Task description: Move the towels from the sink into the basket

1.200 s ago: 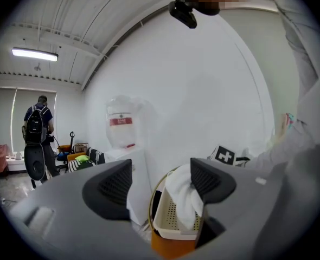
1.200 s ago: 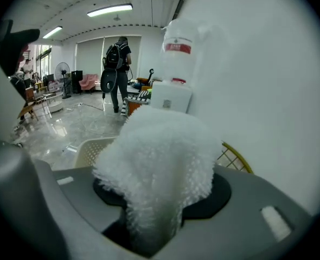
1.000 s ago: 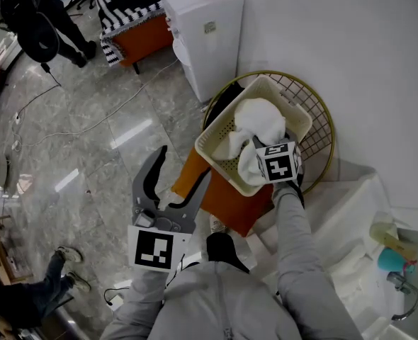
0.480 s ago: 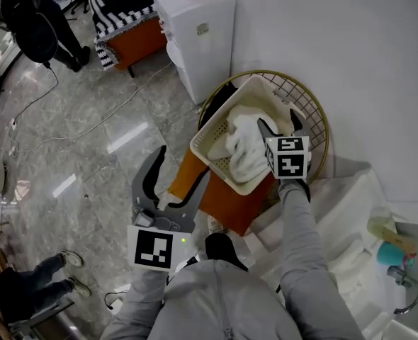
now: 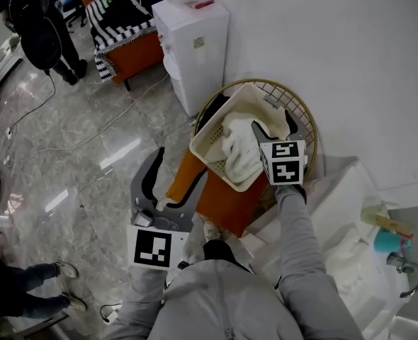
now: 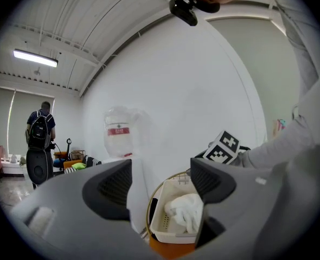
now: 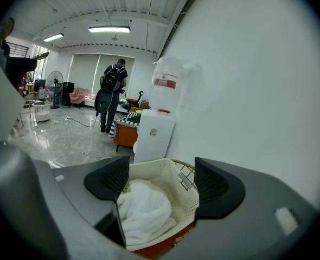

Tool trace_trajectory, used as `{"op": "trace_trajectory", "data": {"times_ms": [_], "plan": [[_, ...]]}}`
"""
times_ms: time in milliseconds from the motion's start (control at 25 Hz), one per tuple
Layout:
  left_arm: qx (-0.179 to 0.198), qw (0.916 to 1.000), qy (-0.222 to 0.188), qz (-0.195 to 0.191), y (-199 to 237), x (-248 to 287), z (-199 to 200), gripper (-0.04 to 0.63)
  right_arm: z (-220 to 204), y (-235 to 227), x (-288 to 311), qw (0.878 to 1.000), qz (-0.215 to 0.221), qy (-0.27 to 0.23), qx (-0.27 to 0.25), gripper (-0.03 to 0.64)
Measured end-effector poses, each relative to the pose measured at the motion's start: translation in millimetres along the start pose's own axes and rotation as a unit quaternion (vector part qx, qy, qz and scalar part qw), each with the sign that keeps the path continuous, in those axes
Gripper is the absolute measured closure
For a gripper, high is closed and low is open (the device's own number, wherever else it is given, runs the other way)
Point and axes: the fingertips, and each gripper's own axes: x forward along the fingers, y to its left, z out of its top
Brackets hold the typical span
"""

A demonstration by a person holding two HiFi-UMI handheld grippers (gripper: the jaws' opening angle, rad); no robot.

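A cream perforated basket (image 5: 216,129) sits on an orange stool and holds a crumpled white towel (image 5: 241,149). My right gripper (image 5: 271,122) hovers just above the basket's near right edge. Its jaws are open and empty, with the towel lying below them. The right gripper view looks down between the open jaws (image 7: 162,180) at the towel (image 7: 144,213) inside the basket (image 7: 184,199). My left gripper (image 5: 179,165) is open and empty, held over the floor left of the stool. It faces the basket (image 6: 162,226) and towel (image 6: 186,210). More white cloth (image 5: 347,250) lies by the faucet (image 5: 407,278) at lower right.
A gold wire ring frame (image 5: 304,115) stands behind the basket against the wall. A white cabinet (image 5: 191,44) is at the back, with a striped cloth on an orange chair (image 5: 127,23) beside it. A person with a backpack (image 5: 39,27) stands far left. Cables cross the floor.
My right gripper was down on the towel in the basket; it has opened, let go of the towel and drawn back a little above the basket. The left gripper has barely moved.
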Motion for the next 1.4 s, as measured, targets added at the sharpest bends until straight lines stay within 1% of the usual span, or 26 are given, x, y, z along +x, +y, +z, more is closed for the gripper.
{"op": "trace_trajectory", "data": {"times_ms": [200,440,640,840,1080,1240,1400], "plan": [[0.011,0.9996,-0.024,-0.008,-9.8,-41.6,14.8,0.227,24.9,18.4,-52.9,0.999,-0.017,-0.037,-0.007,0.262],[0.015,0.9987,-0.043,-0.024,-27.3,-100.7,18.7,0.228,33.4,44.5,-127.2,0.996,-0.045,-0.071,-0.009,0.262],[0.017,0.9972,-0.052,-0.051,-54.3,-136.0,17.4,0.228,25.2,52.1,-199.6,0.992,-0.08,-0.095,-0.004,0.262],[0.016,0.9933,-0.059,-0.098,-95.6,-157.7,22.0,0.227,-0.3,47.7,-276.1,0.987,-0.121,-0.103,0.022,0.262],[0.024,0.9836,-0.07,-0.165,-160.3,-167.0,32.0,0.228,-31.1,31.7,-358.7,0.978,-0.177,-0.106,0.038,0.264],[0.023,0.9737,-0.073,-0.214,-206.6,-169.9,35.1,0.227,-56.1,15.9,-406.0,0.97,-0.218,-0.098,0.045,0.264],[0.023,0.9626,-0.074,-0.26,-250.7,-169.9,37.9,0.227,-89.5,-3.8,-446.2,0.963,-0.253,-0.078,0.06,0.262]]}}
